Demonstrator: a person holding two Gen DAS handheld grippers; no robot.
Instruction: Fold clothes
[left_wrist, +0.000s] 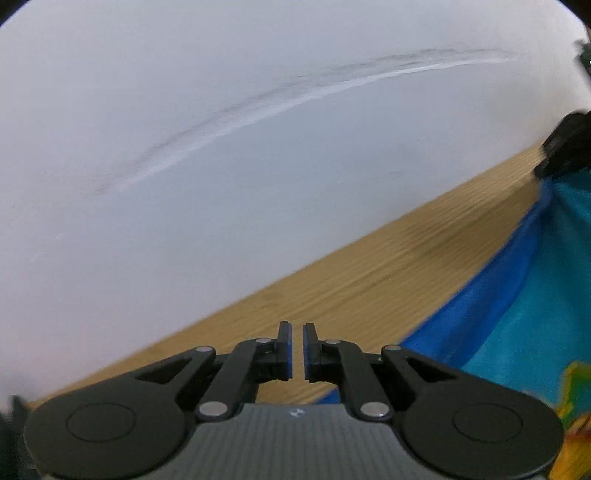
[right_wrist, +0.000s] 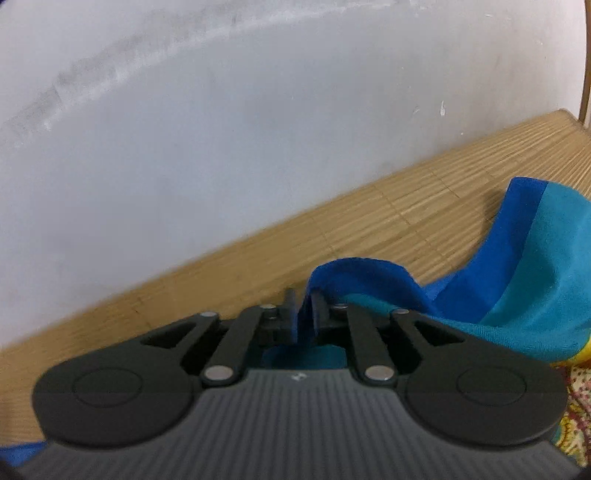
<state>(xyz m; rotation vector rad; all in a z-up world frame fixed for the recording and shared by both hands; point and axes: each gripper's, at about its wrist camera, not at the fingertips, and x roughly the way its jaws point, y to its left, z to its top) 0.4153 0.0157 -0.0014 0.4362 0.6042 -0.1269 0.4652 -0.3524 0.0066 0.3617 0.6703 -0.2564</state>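
Your left gripper (left_wrist: 297, 349) has its 2 blue-padded fingers (left_wrist: 286, 354) drawn almost together, with only a thin slit between them and nothing in that slit. Ahead of it runs a strip of bare bamboo mat (left_wrist: 369, 273), and beyond the mat's far edge the white wall (left_wrist: 221, 166) rises straight up, so room ahead ends at that line. To this gripper's right the garment (left_wrist: 535, 295) begins: a dark blue band along its near edge, teal cloth past that, and a yellow print at the lower right. Far to its right, a blurred black shape (left_wrist: 565, 144) meets the top corner of the cloth; you cannot tell from here what it is.

Your right gripper (right_wrist: 303, 310) is clamped on the garment's (right_wrist: 546, 266) dark blue hem (right_wrist: 354, 273), which arches up out of the jaws and drapes off to its right. More teal cloth shows under the gripper body. Left of and ahead of this gripper the mat (right_wrist: 258, 251) lies open up to the wall (right_wrist: 258, 110). At its far right, the mat's corner meets a thin brown curved edge (right_wrist: 584, 74). A patterned fabric (right_wrist: 580, 406) lies at the lower right.
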